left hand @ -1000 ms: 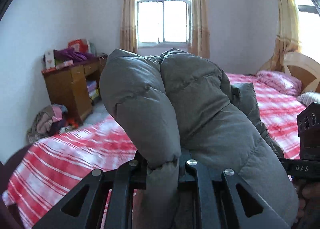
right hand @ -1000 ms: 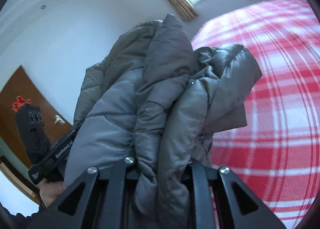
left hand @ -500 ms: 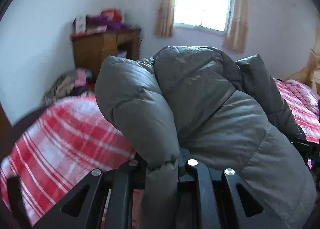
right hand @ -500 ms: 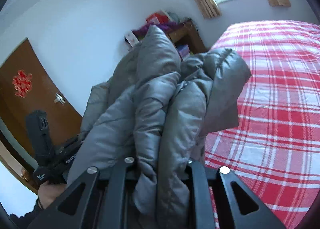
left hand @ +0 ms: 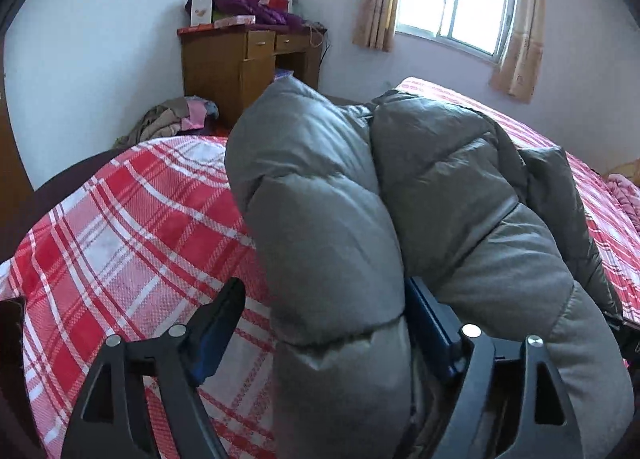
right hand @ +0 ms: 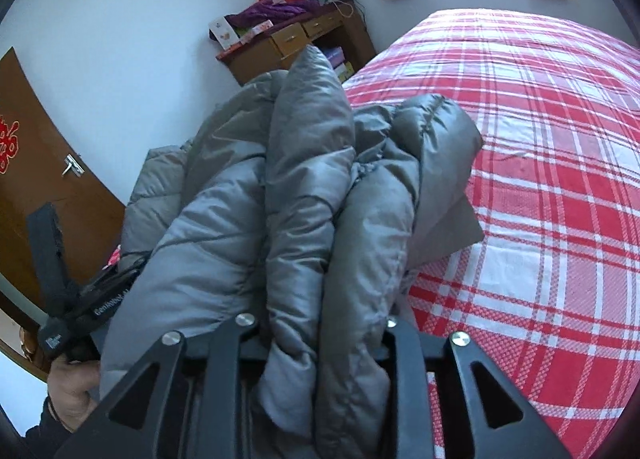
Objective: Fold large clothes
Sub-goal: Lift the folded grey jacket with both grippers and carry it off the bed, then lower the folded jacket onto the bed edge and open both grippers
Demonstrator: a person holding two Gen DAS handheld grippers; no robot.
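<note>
Jacket (left hand: 432, 195) fills both my views: a grey padded one, bunched into thick folds above the red plaid bed (left hand: 132, 227). My left gripper (left hand: 324, 323) has just been opening its jaws, and they now stand wide. A padded fold hangs between them; the left-hand finger (left hand: 218, 323) is clear of the fabric, with plaid showing in the gap, while the right-hand one lies against the bulk of the coat. So that side has no clamp on it.

My right gripper (right hand: 320, 323) has its jaws narrowly parted around a thick bundle of folds. They have just been opening a little, yet the fabric looks packed tight between the fingers (right hand: 236, 343) on both sides, so I read it as gripped.

From the right wrist view, the jacket (right hand: 304, 195) spreads leftward toward my other hand (right hand: 74, 383), which holds the black handle of the left tool. Beyond the bed stands a wooden desk (left hand: 236, 67) piled with boxes and purple cloth, below a curtained window (left hand: 456, 3). A brown door (right hand: 36, 163) shows at the left.
</note>
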